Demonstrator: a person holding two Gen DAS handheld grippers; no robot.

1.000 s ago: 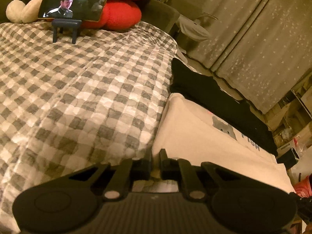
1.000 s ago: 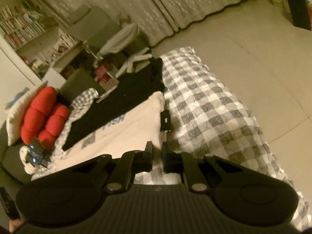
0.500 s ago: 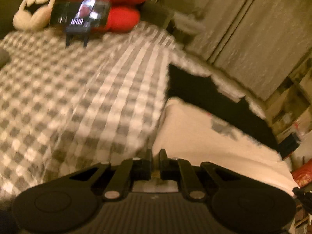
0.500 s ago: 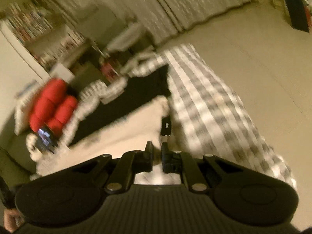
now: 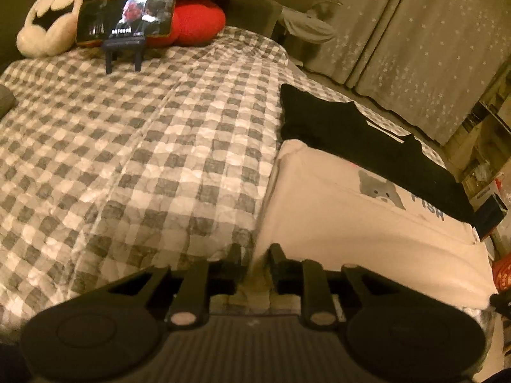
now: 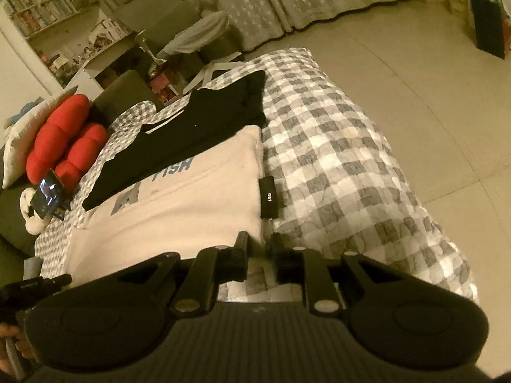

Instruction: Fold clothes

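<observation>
Both our tongs narrow: left gripper (image 5: 254, 257) pinching near-left corner of cream shirt (image 5: 351, 223), right gripper (image 6: 258, 249) pinching its near-right corner (image 6: 191, 204). We see shirt flat on checkered bedspread (image 5: 143, 159), black garment (image 5: 367, 146) along its far edge. Phone on stand (image 5: 126, 28) far left, before red cushion (image 5: 191, 22).

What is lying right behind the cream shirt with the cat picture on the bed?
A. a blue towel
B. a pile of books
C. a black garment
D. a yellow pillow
C: a black garment lies flat on the checked bedspread just beyond the cream shirt, its edge overlapping the shirt's far side in both views.
</observation>
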